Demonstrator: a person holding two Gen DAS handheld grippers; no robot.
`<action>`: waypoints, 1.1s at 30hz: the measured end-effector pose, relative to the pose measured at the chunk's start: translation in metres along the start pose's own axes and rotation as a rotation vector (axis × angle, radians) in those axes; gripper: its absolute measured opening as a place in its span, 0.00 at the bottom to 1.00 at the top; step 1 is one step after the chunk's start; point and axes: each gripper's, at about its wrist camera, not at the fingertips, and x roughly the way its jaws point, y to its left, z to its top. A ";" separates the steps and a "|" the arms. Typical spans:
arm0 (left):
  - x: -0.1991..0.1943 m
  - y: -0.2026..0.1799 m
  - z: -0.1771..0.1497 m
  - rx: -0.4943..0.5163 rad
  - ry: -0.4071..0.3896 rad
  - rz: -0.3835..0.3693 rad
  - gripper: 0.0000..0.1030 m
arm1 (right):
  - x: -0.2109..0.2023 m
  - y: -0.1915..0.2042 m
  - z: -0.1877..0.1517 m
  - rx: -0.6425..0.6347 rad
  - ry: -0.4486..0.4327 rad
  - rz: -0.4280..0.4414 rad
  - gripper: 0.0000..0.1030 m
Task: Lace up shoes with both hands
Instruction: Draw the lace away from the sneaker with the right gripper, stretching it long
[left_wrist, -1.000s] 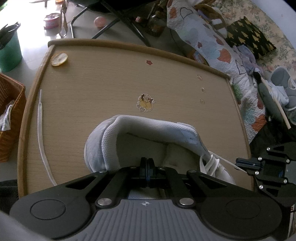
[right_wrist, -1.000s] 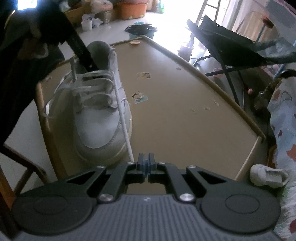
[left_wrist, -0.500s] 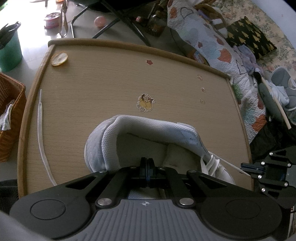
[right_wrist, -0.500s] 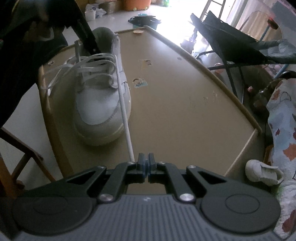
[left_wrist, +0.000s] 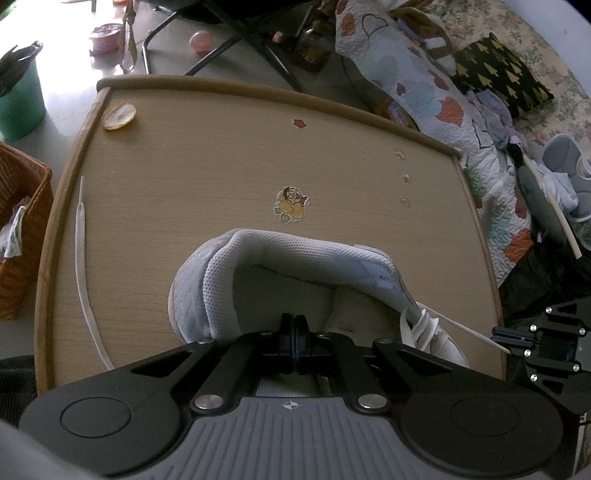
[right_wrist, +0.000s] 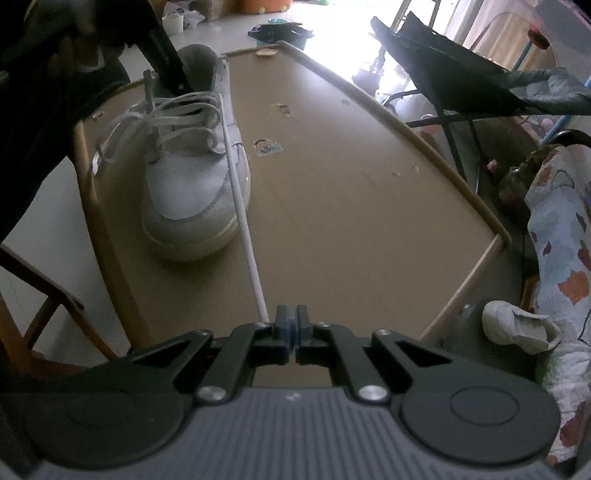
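A white sneaker (left_wrist: 295, 254) stands on the wooden table (left_wrist: 203, 166), heel towards the left wrist camera. My left gripper (left_wrist: 293, 325) is shut on the sneaker's tongue inside the collar; the right wrist view shows one of its dark fingers (right_wrist: 166, 51) reaching down onto the tongue. In that view the sneaker (right_wrist: 184, 192) points its toe at the camera, with loose crossed laces over it. A white lace (right_wrist: 240, 206) runs taut from the top right eyelet to my right gripper (right_wrist: 291, 325), which is shut on its end. The left wrist view shows the right gripper (left_wrist: 496, 334) past the table's right edge.
Another length of white lace (left_wrist: 81, 258) lies along the table's left edge. A round yellow peel (left_wrist: 119, 116) and a sticker (left_wrist: 291, 205) are on the tabletop. A wicker basket (left_wrist: 22, 229) and a green cup (left_wrist: 18, 107) stand left; a quilt (left_wrist: 424, 92) lies right.
My right gripper has drawn back from the sneaker with the lace end, so more lace is pulled out and taut. The left gripper and sneaker have stayed put.
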 end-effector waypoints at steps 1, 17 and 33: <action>0.000 0.000 0.000 0.000 0.000 0.000 0.07 | 0.000 -0.001 -0.001 0.004 0.001 0.000 0.02; 0.002 0.002 -0.002 0.004 -0.005 -0.005 0.07 | -0.002 -0.011 -0.017 0.048 0.032 -0.003 0.02; 0.001 0.000 -0.002 -0.001 -0.009 -0.004 0.07 | -0.008 -0.018 -0.027 0.065 0.056 -0.003 0.02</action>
